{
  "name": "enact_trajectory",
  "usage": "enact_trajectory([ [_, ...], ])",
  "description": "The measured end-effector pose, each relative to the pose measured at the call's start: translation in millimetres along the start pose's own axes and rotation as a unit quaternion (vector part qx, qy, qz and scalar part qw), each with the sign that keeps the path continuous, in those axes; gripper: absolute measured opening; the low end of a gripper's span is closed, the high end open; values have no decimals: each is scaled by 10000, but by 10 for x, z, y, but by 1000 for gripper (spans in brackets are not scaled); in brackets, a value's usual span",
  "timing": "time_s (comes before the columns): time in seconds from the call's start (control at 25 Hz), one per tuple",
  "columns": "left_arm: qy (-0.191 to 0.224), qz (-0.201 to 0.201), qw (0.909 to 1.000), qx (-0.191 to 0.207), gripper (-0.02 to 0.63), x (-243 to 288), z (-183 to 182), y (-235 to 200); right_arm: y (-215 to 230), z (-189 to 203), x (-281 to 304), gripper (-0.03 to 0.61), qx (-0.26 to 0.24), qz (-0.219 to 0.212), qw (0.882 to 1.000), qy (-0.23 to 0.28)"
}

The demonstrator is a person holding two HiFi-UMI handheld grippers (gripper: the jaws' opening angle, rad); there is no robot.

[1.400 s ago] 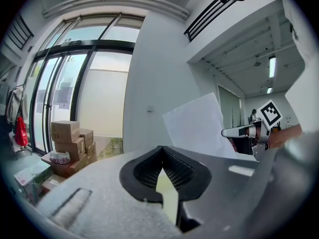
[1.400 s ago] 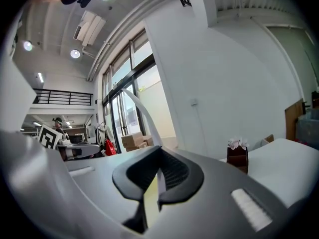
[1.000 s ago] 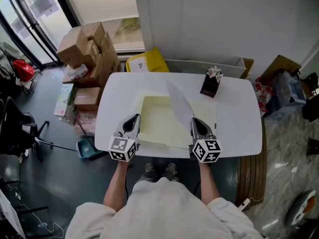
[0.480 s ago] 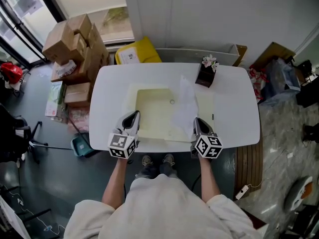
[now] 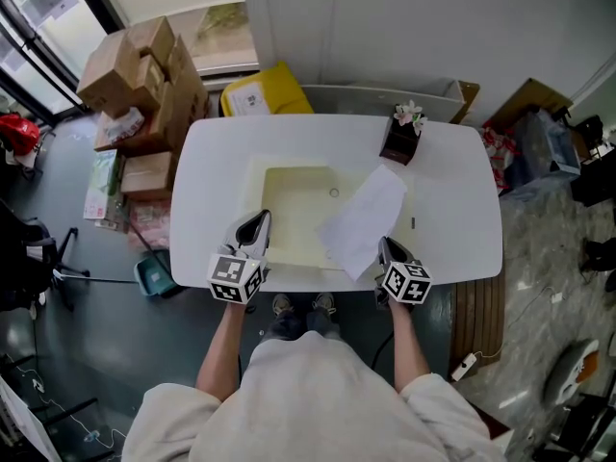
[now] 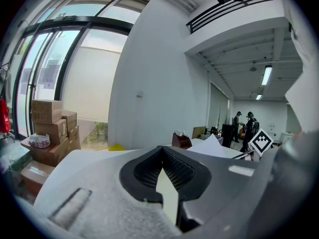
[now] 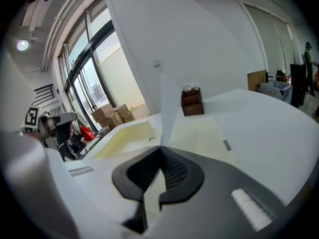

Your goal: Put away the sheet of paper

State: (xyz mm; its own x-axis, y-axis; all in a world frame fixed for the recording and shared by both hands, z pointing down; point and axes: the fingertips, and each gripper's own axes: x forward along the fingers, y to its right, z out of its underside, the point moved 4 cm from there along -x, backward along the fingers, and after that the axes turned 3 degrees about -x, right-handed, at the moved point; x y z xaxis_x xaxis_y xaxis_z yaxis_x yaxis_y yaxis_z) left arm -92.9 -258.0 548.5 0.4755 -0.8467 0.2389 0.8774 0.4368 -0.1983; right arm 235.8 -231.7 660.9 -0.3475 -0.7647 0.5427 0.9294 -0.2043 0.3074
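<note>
Two grippers sit at the near edge of the table (image 5: 452, 210), one in each of the person's hands. The right gripper (image 7: 160, 152) is clenched on the near corner of the sheet (image 5: 364, 221), jaws pressed together with the white paper pinched between them. In the right gripper view the sheet rises almost edge-on from the jaw tips as a narrow white strip. From the head view it slants up and away from that gripper, spread over the right half of the folder (image 5: 294, 210); whether its far end touches the folder cannot be told. The left gripper (image 6: 162, 152) is clamped on the folder's near left edge, and a pale yellow strip shows between its closed jaws. The folder lies open in the middle of the table, pale yellow, with a small ring near its centre and a small dark clip at its right edge. Beyond it, near the table's far edge and right of centre, stands a dark box (image 5: 402, 144) with pale flowers on top, well apart from both grippers. On the floor past the table's left end, brown cartons (image 5: 140, 75) are stacked. A yellow bin (image 5: 262, 94) sits behind the table's far edge, beside the cartons.
</note>
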Motion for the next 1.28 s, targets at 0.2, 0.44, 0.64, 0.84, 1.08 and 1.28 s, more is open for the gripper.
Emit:
enact_trajectory([
  [0.2, 2, -2, 10000, -21, 5, -6, 13, 7, -150, 138, 51, 2, -132, -266, 9993, -239],
  [0.44, 4, -52, 10000, -28, 5, -69, 39, 34, -270, 196, 272, 2, -387, -570, 9961, -552],
  [0.64, 4, -224, 9997, -42, 5, -191, 50, -38, -255, 254, 509, 2, -526, -713, 9919, -908],
  [0.84, 3, -429, 9990, -83, 5, -308, 68, -149, -298, 232, 679, 2, -640, -810, 9888, -1077],
  [1.08, 10, -582, 9982, -112, 5, -394, 92, -224, -386, 253, 882, 2, -671, -860, 9867, -1207],
  [1.28, 21, -701, 9975, -133, 5, -446, 82, -323, -465, 255, 1031, 2, -706, -893, 9848, -1314],
])
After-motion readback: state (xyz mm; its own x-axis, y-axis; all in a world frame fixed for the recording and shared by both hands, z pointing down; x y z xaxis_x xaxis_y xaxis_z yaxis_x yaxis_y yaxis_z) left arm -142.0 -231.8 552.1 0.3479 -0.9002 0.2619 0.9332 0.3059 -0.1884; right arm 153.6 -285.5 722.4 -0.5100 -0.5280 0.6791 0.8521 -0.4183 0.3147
